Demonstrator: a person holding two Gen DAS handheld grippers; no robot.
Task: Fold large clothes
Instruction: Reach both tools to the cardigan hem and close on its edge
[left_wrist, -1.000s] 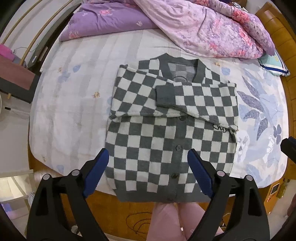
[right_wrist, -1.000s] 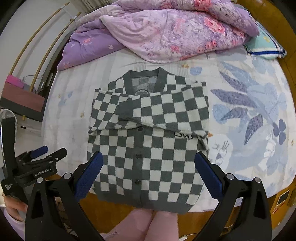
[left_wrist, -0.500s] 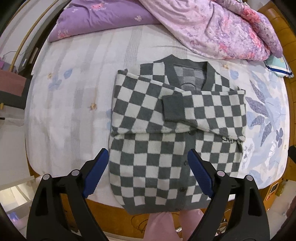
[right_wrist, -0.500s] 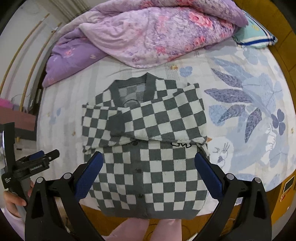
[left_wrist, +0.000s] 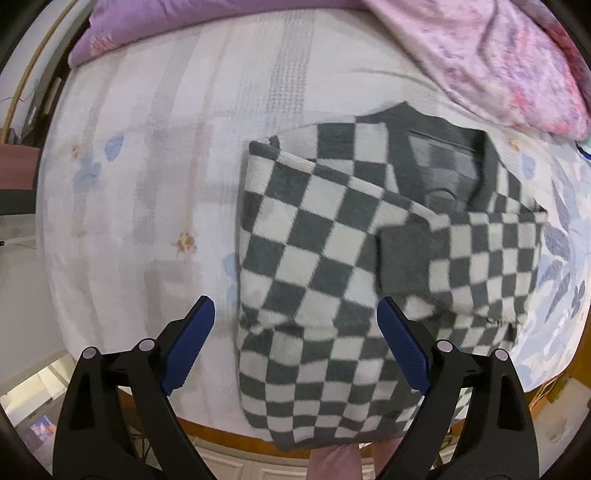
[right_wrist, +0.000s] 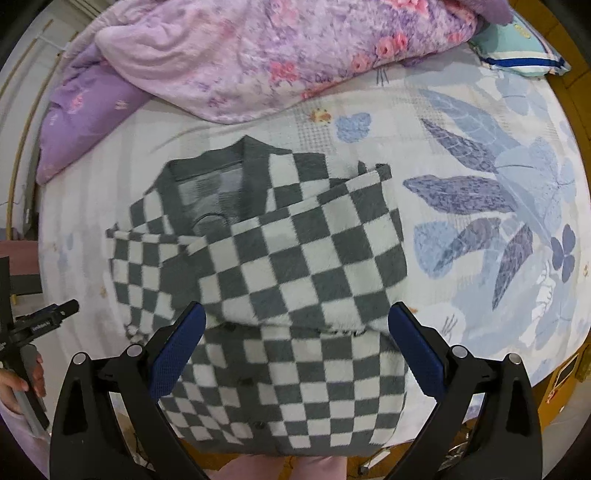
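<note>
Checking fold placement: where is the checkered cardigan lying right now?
The checkered cardigan lies flat near the foot edge of the bed sheet, sleeves folded across its front, its collar pointing toward the pink quilt, in both views.

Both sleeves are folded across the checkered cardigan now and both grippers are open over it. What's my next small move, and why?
Probably lower both open grippers, left gripper and right gripper, to the bottom hem of the grey-and-white checkered knit cardigan. The hem hangs unfolded over the bed's near edge, so pinching its corners sets up the upward fold.

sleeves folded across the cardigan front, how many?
2. One sleeve comes from the cardigan's left edge, one sleeve from its right edge, overlapping at the chest. Both grippers open above.
</note>
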